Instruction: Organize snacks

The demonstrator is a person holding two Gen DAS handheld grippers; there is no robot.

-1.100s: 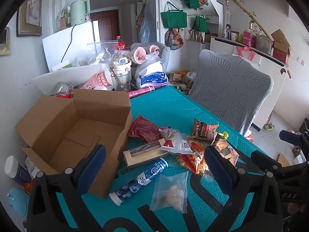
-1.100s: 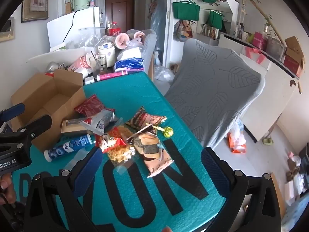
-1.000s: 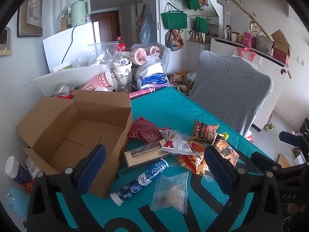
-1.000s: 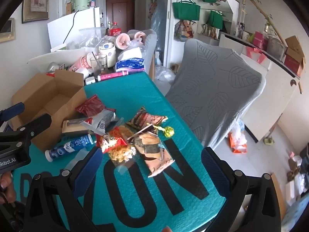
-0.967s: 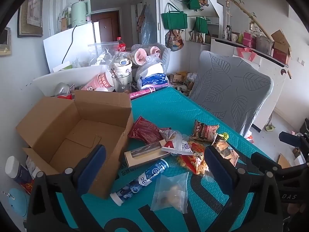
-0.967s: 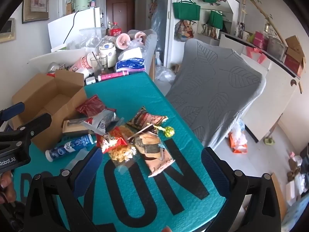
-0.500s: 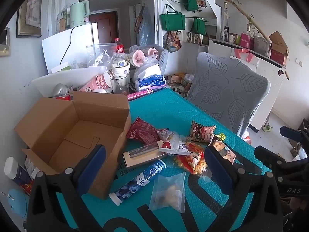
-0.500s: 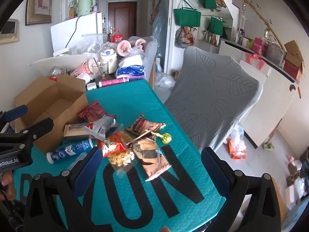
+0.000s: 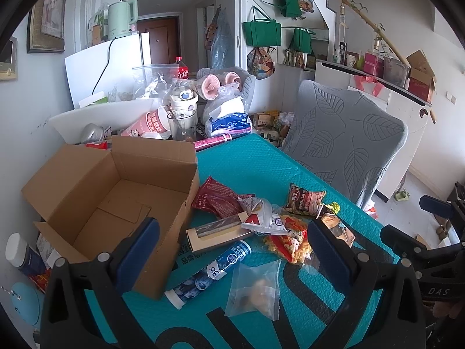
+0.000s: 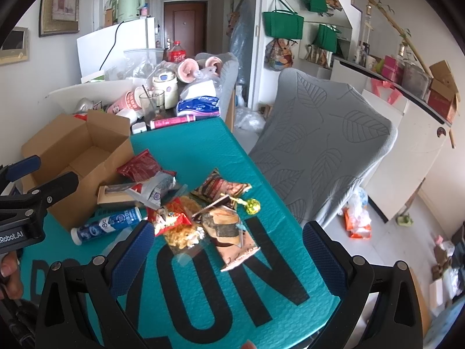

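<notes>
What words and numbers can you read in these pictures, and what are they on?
"DAS" - on the right gripper, seen from the left wrist.
"Robot.AI" - on the left gripper, start cut off.
"ZON" - big black letters on the teal mat; upside down, so uncertain.
"8c", roughly - on the blue tube.
Snack packets, the cola bottle and the pink cup: print too small to read.

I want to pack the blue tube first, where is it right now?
In the left wrist view the blue tube lies on the teal mat, just right of the open cardboard box, in front of the flat tan carton, with the clear bag beside it.
</notes>
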